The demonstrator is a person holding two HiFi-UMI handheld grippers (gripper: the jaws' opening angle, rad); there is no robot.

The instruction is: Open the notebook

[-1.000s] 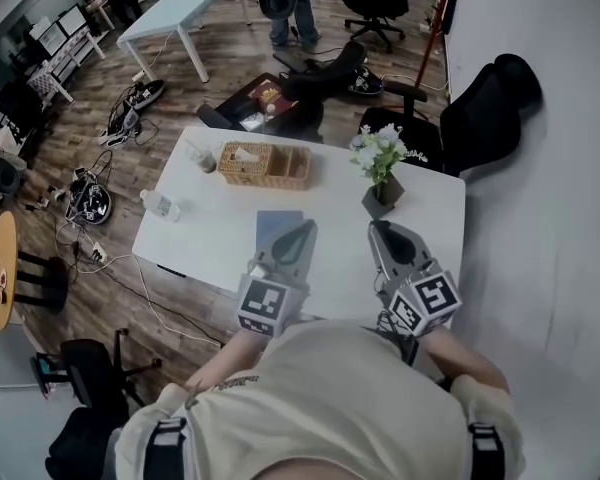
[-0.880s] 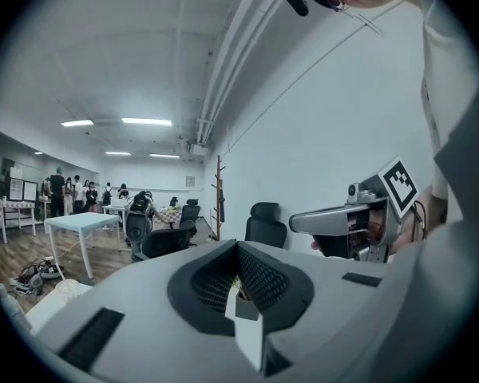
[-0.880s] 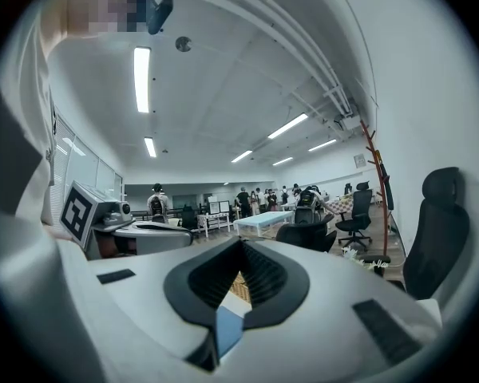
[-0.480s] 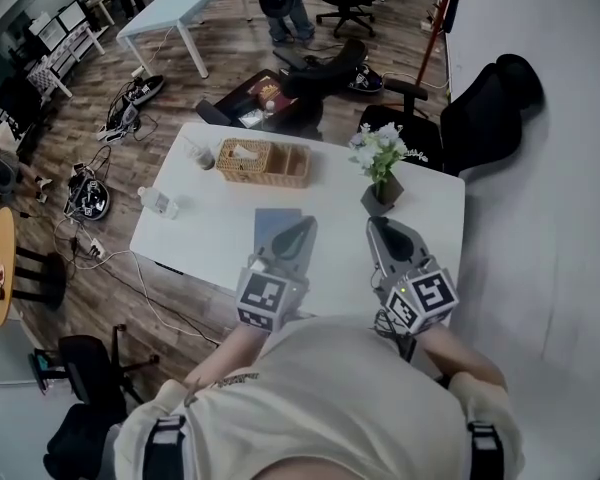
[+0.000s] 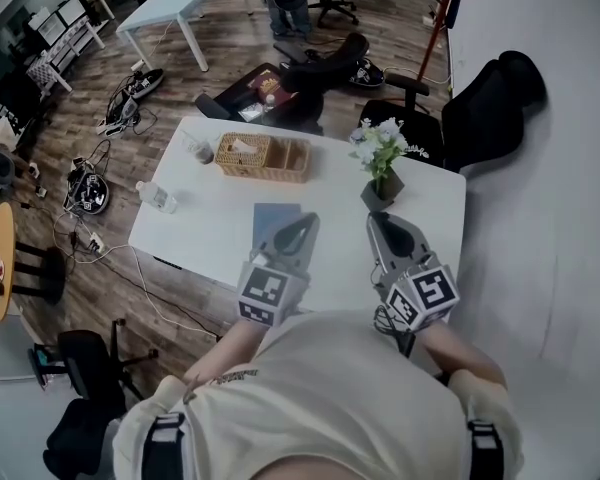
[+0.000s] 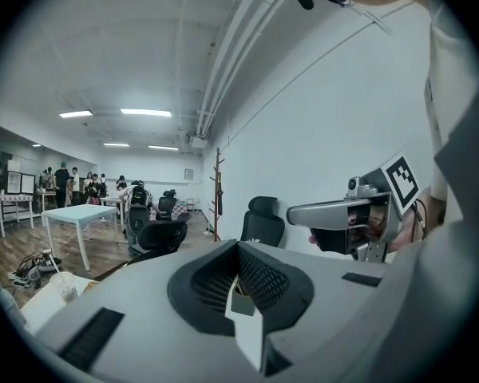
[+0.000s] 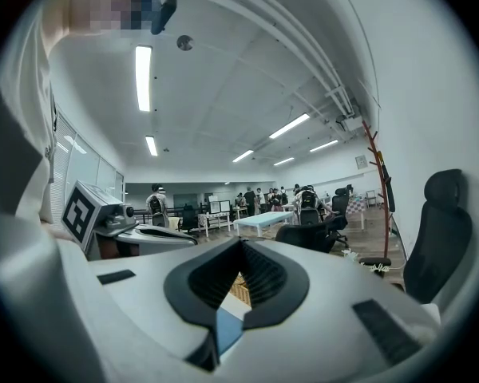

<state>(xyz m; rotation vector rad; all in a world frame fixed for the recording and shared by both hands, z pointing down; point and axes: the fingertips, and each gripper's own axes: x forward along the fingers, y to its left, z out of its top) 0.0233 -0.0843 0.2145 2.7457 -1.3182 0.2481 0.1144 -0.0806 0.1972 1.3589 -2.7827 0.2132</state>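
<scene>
1. Notebook: a thin, flat rectangle with a plain blue-grey cover, lying closed near the middle of the smooth white rectangular table, its long side running away from the person.
2. The left gripper, a grey moulded shell with a black-and-white square-marker cube at its rear, reaches over the near right part of the notebook. From the head view, I cannot tell whether its tip touches the cover.
3. In the left gripper view its two tapered jaws meet at their tips, with nothing between them. Only the ribbed black pads frame a diamond-shaped hollow.
4. The right gripper, of the same grey shell and marker cube, sits over bare tabletop, to the right of the notebook and apart from it. Its jaws are pressed together and hold nothing.
5. A woven wicker basket, rectangular with two compartments, stands beyond the notebook, towards the far edge.
6. Pale flowers in a dark angular vase stand just beyond the right gripper's tip.
7. A clear plastic bottle lies on its side near the table's left edge, well apart from the notebook.
</scene>
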